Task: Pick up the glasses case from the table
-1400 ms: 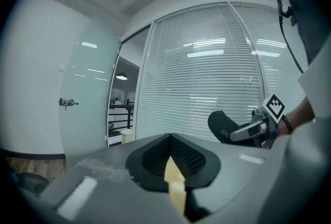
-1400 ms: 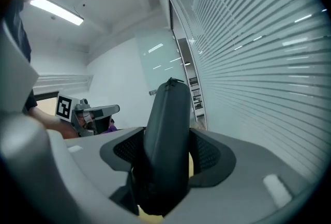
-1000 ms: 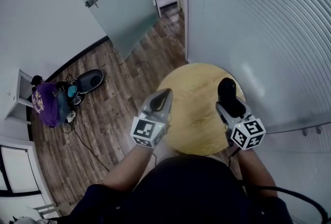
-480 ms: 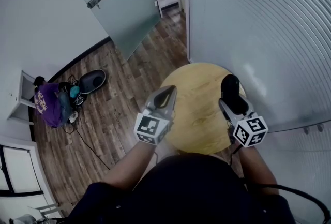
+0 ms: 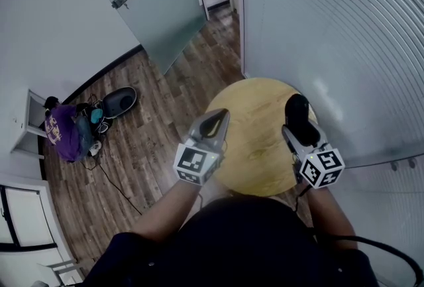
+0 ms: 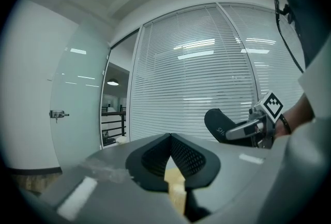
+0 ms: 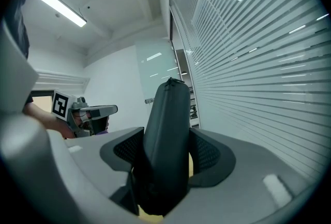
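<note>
The black glasses case (image 7: 166, 130) stands on end between the pads of my right gripper (image 7: 168, 158), which is shut on it. In the head view the case (image 5: 296, 110) is held in the right gripper (image 5: 298, 125) over the right edge of the round wooden table (image 5: 255, 146). From the left gripper view the case (image 6: 218, 123) shows off to the right against the blinds. My left gripper (image 5: 217, 118) hovers at the table's left edge. Its jaws (image 6: 169, 139) are shut and hold nothing.
A wall of glass with white blinds (image 5: 331, 27) runs close along the table's right side. A frosted glass door (image 5: 149, 0) stands at the back. On the wood floor at left lie a purple bag (image 5: 63, 133) and a dark oval device (image 5: 118, 101).
My left gripper has edged a little to the right, toward the table. The right gripper keeps the case in the same place.
</note>
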`<action>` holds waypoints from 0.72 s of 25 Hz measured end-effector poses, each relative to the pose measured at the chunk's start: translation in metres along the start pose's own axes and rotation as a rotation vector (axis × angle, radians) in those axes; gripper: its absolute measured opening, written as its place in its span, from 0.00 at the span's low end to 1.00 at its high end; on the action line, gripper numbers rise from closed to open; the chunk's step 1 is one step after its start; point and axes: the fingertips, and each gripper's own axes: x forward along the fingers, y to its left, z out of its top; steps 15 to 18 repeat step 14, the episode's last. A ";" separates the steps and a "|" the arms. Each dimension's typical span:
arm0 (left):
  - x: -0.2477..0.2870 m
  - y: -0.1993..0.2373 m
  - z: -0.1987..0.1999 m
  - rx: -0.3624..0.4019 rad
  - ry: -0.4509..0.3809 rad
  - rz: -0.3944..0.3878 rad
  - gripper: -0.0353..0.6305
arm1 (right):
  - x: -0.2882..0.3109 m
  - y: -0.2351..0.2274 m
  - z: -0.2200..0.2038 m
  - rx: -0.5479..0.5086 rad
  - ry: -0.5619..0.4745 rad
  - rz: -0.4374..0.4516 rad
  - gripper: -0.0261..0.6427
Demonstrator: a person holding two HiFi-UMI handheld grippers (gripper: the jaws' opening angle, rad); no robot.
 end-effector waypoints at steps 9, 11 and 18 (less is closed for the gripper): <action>-0.001 -0.004 0.000 -0.010 -0.011 -0.004 0.06 | -0.004 -0.001 -0.001 0.005 -0.019 -0.003 0.46; -0.002 -0.005 0.001 -0.018 -0.014 -0.006 0.06 | -0.005 -0.001 -0.001 0.005 -0.024 -0.005 0.46; -0.002 -0.004 0.005 -0.017 -0.023 -0.003 0.06 | -0.004 -0.001 0.003 -0.001 -0.035 -0.008 0.46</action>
